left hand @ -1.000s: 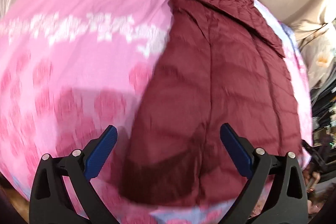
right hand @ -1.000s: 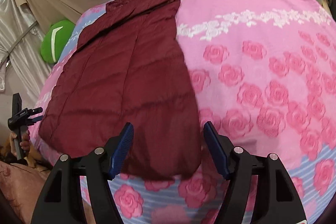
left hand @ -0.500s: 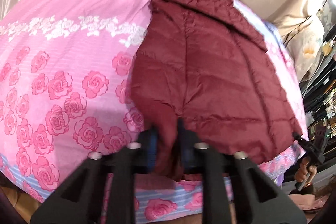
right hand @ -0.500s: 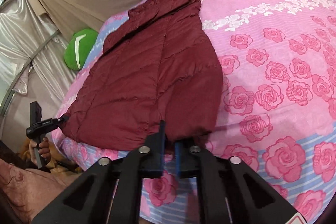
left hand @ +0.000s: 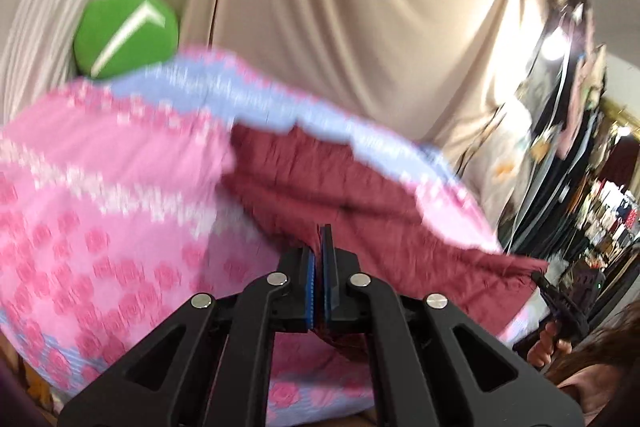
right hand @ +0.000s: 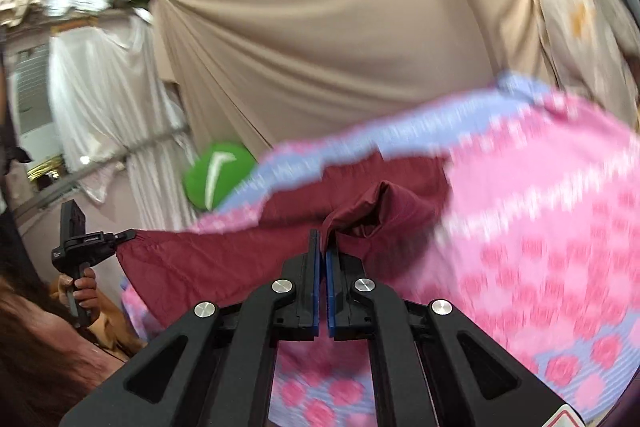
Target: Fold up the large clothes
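Left gripper (left hand: 319,247): blue pads pressed together on the near hem of the maroon quilted jacket (left hand: 352,195), fabric pinched between them and lifted off the rose-print pink bedsheet (left hand: 100,195). Right gripper (right hand: 323,251): jaws likewise clamped on the jacket's hem at its other near corner, a raised fold of cloth standing just beyond the fingertips. Rest of jacket lies on the bedsheet toward its far blue-striped edge; green cushion (left hand: 126,31) sits past that edge, against the beige curtain (left hand: 340,7).

A green cushion (left hand: 126,31) sits at the far edge of the pink rose-print bedspread (left hand: 100,211), beige drapes (left hand: 340,19) behind
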The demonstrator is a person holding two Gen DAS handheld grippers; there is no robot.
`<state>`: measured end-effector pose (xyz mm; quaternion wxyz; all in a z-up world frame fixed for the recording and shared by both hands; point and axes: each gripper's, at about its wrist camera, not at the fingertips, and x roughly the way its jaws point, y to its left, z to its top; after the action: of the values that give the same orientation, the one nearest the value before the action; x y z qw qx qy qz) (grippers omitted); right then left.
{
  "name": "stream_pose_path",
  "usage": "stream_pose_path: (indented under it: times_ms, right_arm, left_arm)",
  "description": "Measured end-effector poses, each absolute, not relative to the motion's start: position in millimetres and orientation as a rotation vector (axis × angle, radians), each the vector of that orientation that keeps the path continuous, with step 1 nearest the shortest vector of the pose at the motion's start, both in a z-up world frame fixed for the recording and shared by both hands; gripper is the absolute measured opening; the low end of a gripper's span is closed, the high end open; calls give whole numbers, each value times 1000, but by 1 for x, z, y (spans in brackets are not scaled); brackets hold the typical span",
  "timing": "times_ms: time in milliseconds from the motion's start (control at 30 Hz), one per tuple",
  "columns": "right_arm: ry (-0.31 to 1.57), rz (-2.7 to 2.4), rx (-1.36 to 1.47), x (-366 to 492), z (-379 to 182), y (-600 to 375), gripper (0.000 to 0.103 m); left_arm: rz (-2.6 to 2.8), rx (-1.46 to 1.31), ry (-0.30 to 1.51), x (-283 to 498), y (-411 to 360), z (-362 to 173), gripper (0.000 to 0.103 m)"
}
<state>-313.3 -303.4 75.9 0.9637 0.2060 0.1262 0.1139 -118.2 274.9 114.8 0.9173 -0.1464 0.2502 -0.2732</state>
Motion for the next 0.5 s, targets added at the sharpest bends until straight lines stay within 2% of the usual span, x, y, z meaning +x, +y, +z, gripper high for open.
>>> stream_pose_path:
  times_ms: [267, 500]
  right_arm:
    - [-7, 216, 384, -339, 143, -307, 2]
    - [73, 148, 344, -253, 144, -320, 2]
  left_arm:
    - [-506, -309, 369, -119, 288, 171, 1]
    - [-460, -232, 496, -33, 250, 161, 2]
